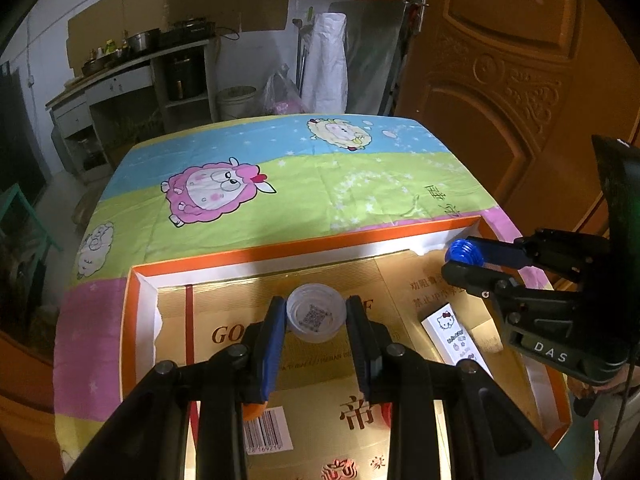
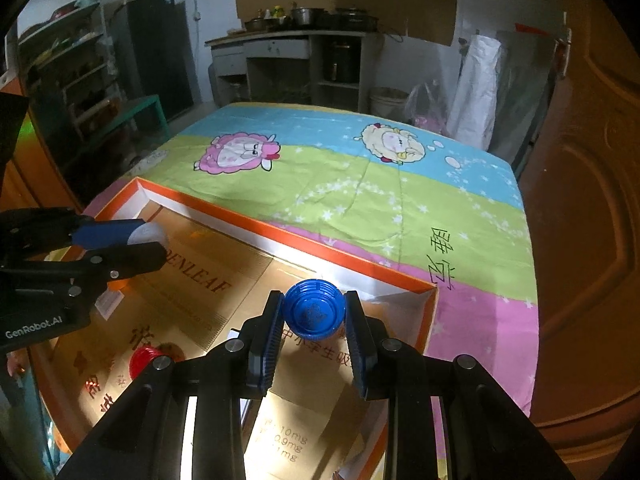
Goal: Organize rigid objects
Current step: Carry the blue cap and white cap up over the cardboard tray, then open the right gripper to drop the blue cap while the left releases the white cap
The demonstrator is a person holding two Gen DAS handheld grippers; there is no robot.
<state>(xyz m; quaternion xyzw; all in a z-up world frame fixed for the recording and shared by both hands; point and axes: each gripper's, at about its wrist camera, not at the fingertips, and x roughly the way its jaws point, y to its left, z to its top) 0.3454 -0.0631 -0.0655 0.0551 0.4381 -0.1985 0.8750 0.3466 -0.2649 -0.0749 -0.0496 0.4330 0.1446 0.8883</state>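
While both grippers are being held above the orange-rimmed box (image 1: 304, 245), a bottle cap is being clamped in each. The translucent white cap (image 1: 316, 312) is being gripped between the pads of the left gripper (image 1: 317, 314), its open side turned toward the camera so that a square code printed inside is showing. The blue ribbed cap (image 2: 314, 309) is being pinched in the same way by the right gripper (image 2: 315, 312), hollow side facing the lens, close to the far right corner of the box. Flattened gold cardboard (image 1: 320, 384) is lying in the box bottom, and a small white cartoon-cat carton (image 1: 454, 334) is resting on it, between the two grippers in the left wrist view. A red cap (image 2: 142, 358) is being partly hidden behind the right gripper's frame, also inside the box. The box is sitting on a sheep-patterned cloth (image 2: 360, 192) covering the table.
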